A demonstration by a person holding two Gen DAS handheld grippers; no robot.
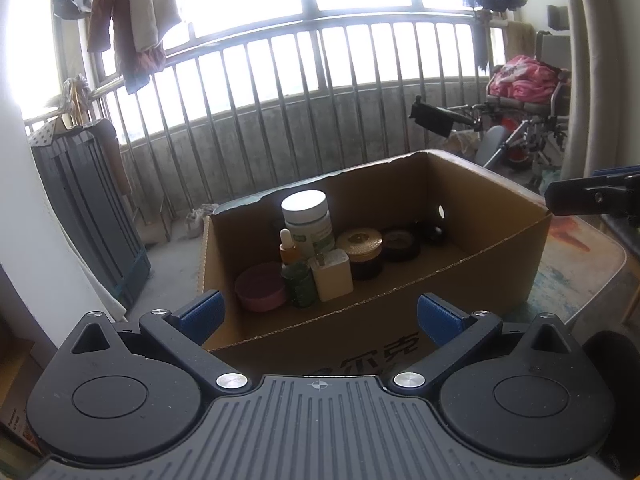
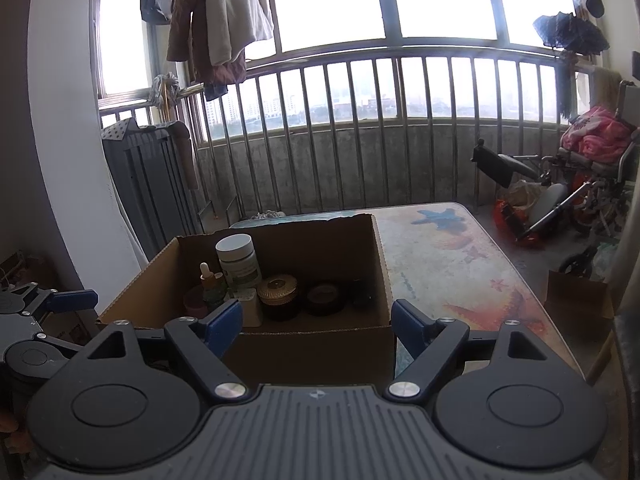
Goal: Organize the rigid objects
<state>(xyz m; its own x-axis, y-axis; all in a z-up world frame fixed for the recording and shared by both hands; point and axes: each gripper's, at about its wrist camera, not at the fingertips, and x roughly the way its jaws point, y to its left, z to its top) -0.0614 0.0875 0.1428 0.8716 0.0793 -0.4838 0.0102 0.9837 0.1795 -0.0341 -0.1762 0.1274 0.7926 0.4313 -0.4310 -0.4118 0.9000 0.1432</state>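
Left wrist view showed the cardboard box on the patterned counter, with the rigid items grouped along its left and back: a white-lidded jar, a dropper bottle, a green bottle, a pink round tin, a white charger block, a gold-lidded jar and a dark round tin. These looked stiff and light; the dropper bottle and gold-lidded jar were probably glass, smooth and breakable, so a hold across the body below the cap seemed safest. The tall white-lidded jar would likely tip if nudged near its top, and the tight packing left little room for fingers between neighbours.

The left claw hung just short of the box's near wall, fingers spread wide, holding nothing and touching nothing. In the right wrist view, the right claw was likewise wide apart and empty, poised before the box's near edge.
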